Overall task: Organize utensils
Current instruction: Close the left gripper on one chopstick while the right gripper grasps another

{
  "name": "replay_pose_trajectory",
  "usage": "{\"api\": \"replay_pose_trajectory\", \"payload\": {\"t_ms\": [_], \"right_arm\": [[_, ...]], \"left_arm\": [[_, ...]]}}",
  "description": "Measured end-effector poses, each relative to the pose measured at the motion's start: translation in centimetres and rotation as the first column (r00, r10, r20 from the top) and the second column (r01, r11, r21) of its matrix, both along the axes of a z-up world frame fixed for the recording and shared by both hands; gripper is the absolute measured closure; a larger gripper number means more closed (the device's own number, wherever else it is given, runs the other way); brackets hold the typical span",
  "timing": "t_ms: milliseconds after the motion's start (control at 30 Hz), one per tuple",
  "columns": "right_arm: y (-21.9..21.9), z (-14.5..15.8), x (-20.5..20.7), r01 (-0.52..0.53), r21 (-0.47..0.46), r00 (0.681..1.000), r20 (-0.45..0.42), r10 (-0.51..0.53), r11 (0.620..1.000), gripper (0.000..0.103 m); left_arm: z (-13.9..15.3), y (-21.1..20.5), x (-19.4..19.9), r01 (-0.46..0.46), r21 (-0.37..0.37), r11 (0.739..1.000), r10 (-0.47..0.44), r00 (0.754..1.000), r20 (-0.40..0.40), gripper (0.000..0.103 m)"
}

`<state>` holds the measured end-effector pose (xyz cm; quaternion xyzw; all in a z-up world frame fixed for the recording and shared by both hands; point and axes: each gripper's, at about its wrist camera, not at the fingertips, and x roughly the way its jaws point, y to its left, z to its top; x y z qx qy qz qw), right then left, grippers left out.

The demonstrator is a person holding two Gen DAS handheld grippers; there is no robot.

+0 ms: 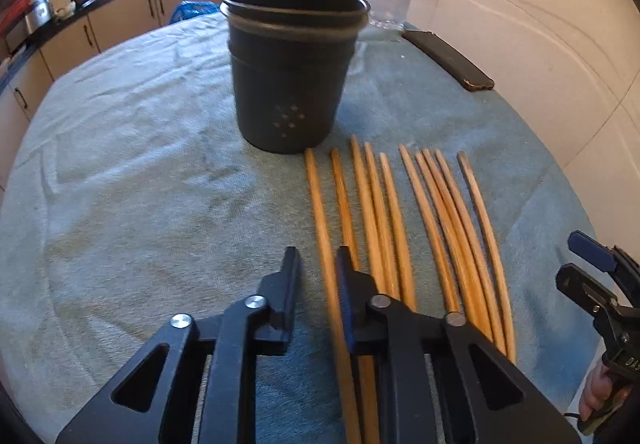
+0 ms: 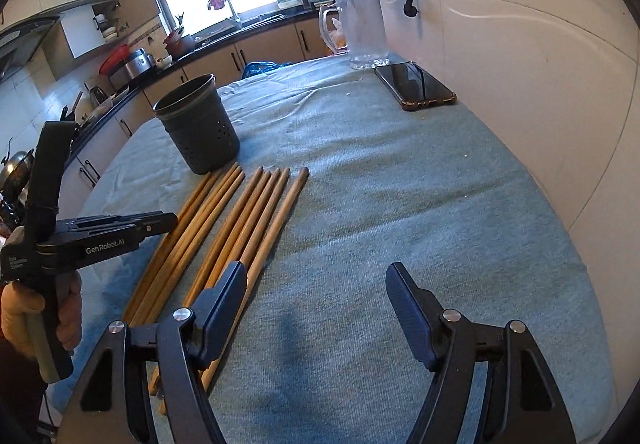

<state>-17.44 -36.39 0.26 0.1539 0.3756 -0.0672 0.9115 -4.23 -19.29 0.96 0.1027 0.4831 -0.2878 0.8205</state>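
Note:
Several wooden chopsticks (image 1: pixel 404 212) lie side by side on the teal towel, also in the right wrist view (image 2: pixel 224 236). A dark perforated utensil cup (image 1: pixel 290 72) stands upright just beyond their far tips; it also shows in the right wrist view (image 2: pixel 198 124). My left gripper (image 1: pixel 318 264) is partly open, its jaws straddling the leftmost chopstick (image 1: pixel 320 212) without closing on it. My right gripper (image 2: pixel 316 276) is wide open and empty, hovering right of the chopsticks, its left finger (image 2: pixel 224 296) over the rightmost ones.
A phone (image 2: pixel 416 84) lies at the far right by the wall. A clear glass pitcher (image 2: pixel 360 32) stands behind it. The teal towel (image 2: pixel 380 184) covers the table. Kitchen counters run along the left background.

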Motion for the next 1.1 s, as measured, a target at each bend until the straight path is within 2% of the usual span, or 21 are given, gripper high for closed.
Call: {"api": "replay_pose_trajectory", "payload": {"t_ms": [100,267,400,433,467,533,733,900,1033,1100], "right_arm": [[0.1,0.2,0.3,-0.008,-0.001,1.000,-0.002,0.008,1.000,0.026],[-0.1,-0.1,2.7,-0.037,0.060,0.998,-0.048,0.039,0.998,0.026],[-0.1,-0.6,5.3,-0.051,0.076,0.994,-0.096,0.058,0.996,0.037],[-0.1,-0.7,5.8,-0.052,0.071,0.992,-0.108,0.059,0.996,0.043],[-0.1,-0.9,6.6,-0.050,0.066,0.990,-0.125,0.058,0.997,0.047],[-0.3,-1.5,7.8,-0.044,0.071,0.987,-0.152,0.054,0.997,0.060],[-0.9,-1.6,10.0,-0.032,0.035,0.976,-0.214,0.038,0.999,0.081],[-1.7,-1.5,10.6,-0.065,0.014,0.955,-0.290,0.066,0.998,0.082],[-2.4,-1.4,12.1,-0.054,0.036,0.935,-0.349,0.063,0.998,0.082],[-2.4,-1.3,13.0,-0.052,0.019,0.931,-0.362,0.056,0.998,0.082]], "left_arm": [[0.0,-0.4,-0.1,-0.001,0.036,0.999,-0.001,0.999,0.032,0.096],[0.1,0.0,0.5,-0.057,0.053,0.997,0.057,0.998,0.001,0.096],[0.2,1.8,0.4,-0.146,0.055,0.988,0.148,0.989,-0.029,0.096],[0.3,2.5,0.4,-0.170,0.049,0.984,0.172,0.984,-0.046,0.096],[0.3,2.9,0.2,-0.177,0.048,0.983,0.180,0.982,-0.058,0.096],[0.4,3.0,0.0,-0.169,0.060,0.984,0.172,0.983,-0.064,0.096],[0.6,3.0,1.2,-0.187,0.061,0.980,0.193,0.975,-0.113,0.096],[0.5,3.1,3.0,-0.195,0.054,0.979,0.201,0.967,-0.158,0.096],[0.5,2.2,4.3,-0.192,0.066,0.979,0.200,0.968,-0.151,0.096],[0.6,1.5,4.8,-0.184,0.066,0.981,0.192,0.970,-0.149,0.090]]}}
